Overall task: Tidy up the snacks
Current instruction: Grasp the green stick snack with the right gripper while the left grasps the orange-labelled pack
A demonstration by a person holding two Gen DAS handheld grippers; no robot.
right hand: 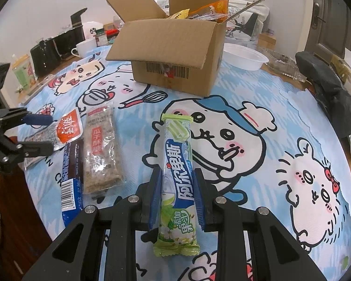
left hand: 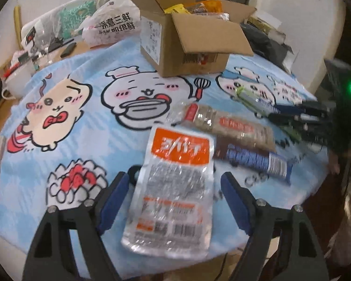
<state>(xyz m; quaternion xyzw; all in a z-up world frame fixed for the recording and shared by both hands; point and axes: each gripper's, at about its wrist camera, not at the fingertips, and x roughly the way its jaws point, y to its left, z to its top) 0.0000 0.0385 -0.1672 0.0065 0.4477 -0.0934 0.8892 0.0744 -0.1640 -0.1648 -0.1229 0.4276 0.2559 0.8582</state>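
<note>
My left gripper [left hand: 175, 182] is open, its blue pads either side of a clear snack packet with an orange label [left hand: 173, 187] lying on the cartoon tablecloth; it also shows in the right wrist view [right hand: 56, 131]. Beside it lie a seed brittle bar [left hand: 229, 121] [right hand: 103, 149] and a dark blue-ended bar [left hand: 252, 159] [right hand: 71, 171]. My right gripper [right hand: 177, 185] is shut on a green and blue candy stick pack [right hand: 177, 178], held above the cloth. An open cardboard box [right hand: 173, 53] [left hand: 187, 35] with snacks inside stands at the back.
A white bowl [right hand: 245, 56], a black bag [right hand: 327, 86], a white cup [right hand: 86, 46] and a black appliance [right hand: 53, 46] ring the box. A white printed bag [left hand: 112, 25] and a wine glass [left hand: 44, 44] stand far left.
</note>
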